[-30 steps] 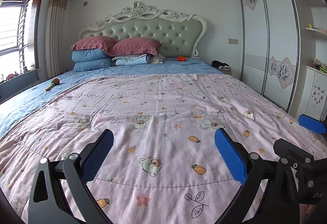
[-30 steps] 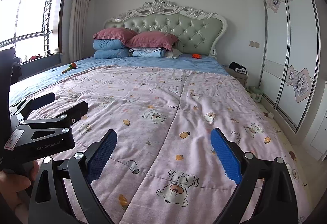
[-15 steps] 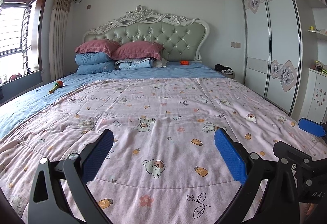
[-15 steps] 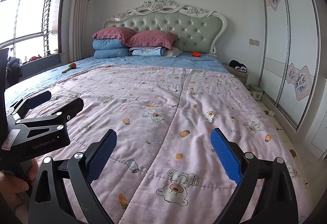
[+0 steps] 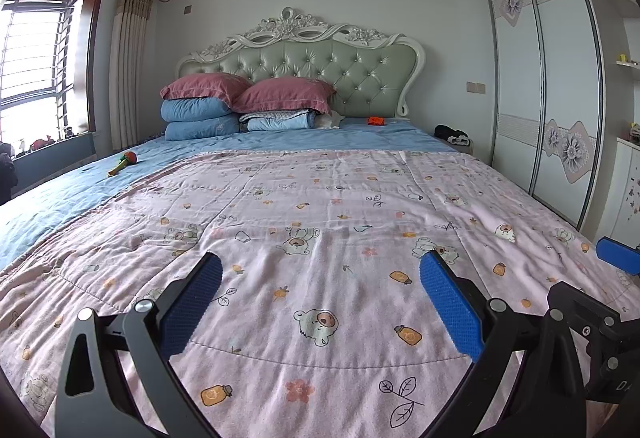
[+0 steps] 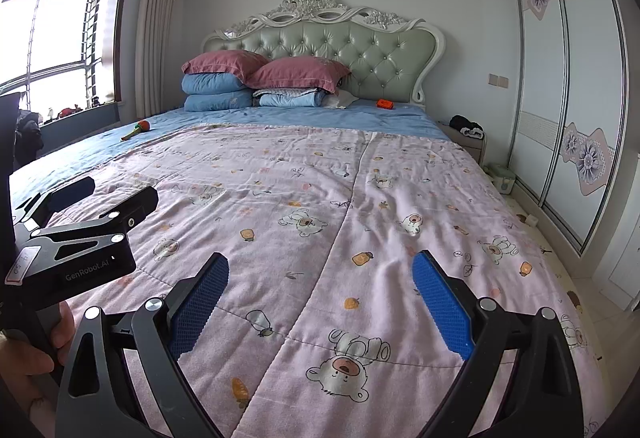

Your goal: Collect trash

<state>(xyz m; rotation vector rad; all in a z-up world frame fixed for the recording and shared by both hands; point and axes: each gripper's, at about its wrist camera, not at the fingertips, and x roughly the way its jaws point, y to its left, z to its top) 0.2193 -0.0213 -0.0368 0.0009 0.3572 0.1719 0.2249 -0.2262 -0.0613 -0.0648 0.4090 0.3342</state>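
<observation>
Nearest the cameras, both sets of tongs were held low over the foot of the bed. The left tongs point(image 5: 320, 294) were spread wide with nothing between the blue pads, and the right tongs point(image 6: 320, 292) were likewise spread and empty. Beneath them the pink quilt point(image 5: 320, 222) with its bear print was seen lying smooth, and no trash was found on it.

Farther off, on the blue sheet point(image 5: 72, 194) at the left side of the bed, a small toy rattle point(image 5: 123, 162) with a red head was seen lying flat. Beyond the quilt, near the tufted headboard point(image 5: 352, 78) and just right of the stacked pillows point(image 5: 240, 106), a small orange object point(image 5: 376, 121) was resting on the sheet; it was too small to be identified. If it is taken as the trash, it would be judged light and probably stiff, and could be pinched across its short sides from above. The soft bedding would be expected to give under any downward press.

Only in the right wrist view were shown the floor point(image 6: 580, 290) beside the wardrobe point(image 6: 576, 86), small scraps point(image 6: 532, 220) lying on it, and a pale green bin-like box point(image 6: 500, 176) beyond the nightstand. The person's hand point(image 6: 28, 354) on the left gripper's handle was also seen there alone. In the left wrist view, only a tip of the right tongs was caught at the right edge.
</observation>
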